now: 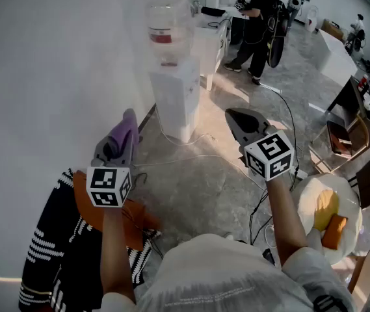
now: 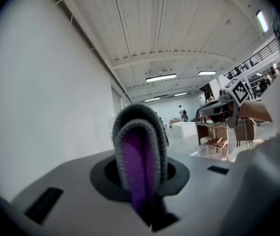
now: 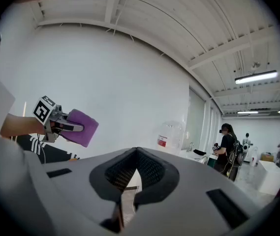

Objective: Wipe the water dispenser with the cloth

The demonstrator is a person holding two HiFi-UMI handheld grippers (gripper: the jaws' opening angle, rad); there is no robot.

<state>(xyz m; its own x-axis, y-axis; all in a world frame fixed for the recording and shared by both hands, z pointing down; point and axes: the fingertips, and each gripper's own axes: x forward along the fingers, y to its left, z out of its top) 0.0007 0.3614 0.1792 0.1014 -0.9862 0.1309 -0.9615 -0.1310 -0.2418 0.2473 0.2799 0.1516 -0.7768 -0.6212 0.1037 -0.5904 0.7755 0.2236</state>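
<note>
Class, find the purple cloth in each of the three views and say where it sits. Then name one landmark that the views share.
Head view: cloth left of centre, in front of the wall.
Left gripper view: cloth bottom centre, close up; wall at left.
Right gripper view: cloth at left, mid-height, against the wall.
Shared landmark: the white wall.

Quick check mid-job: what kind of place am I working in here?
Probably a big open lab or workshop hall, not a home: a polished stone floor with loose cables, white tables where another person stands, and a high beamed ceiling with strip lights.
</note>
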